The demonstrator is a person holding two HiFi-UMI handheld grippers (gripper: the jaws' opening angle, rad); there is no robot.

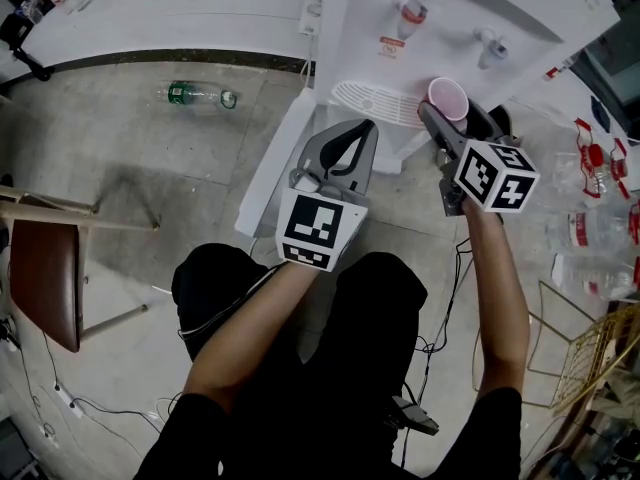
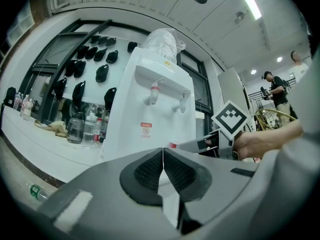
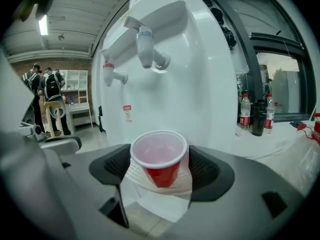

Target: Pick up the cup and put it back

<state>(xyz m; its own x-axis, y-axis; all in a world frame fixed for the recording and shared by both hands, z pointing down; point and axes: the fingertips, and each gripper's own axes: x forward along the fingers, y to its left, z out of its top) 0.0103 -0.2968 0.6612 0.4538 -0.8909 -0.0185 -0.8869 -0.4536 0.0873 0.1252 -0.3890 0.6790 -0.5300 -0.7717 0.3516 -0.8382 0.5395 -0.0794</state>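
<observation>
Cup in right gripper (sticker illegible)

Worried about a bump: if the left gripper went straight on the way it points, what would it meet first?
Probably the white water dispenser, around its drip tray. The left gripper, jaws together and empty, points at its lower front. Nothing shows in between, though depth is unclear.

Grey concrete floor, brown-seated chair at left, long white counter behind, strip light overhead
</observation>
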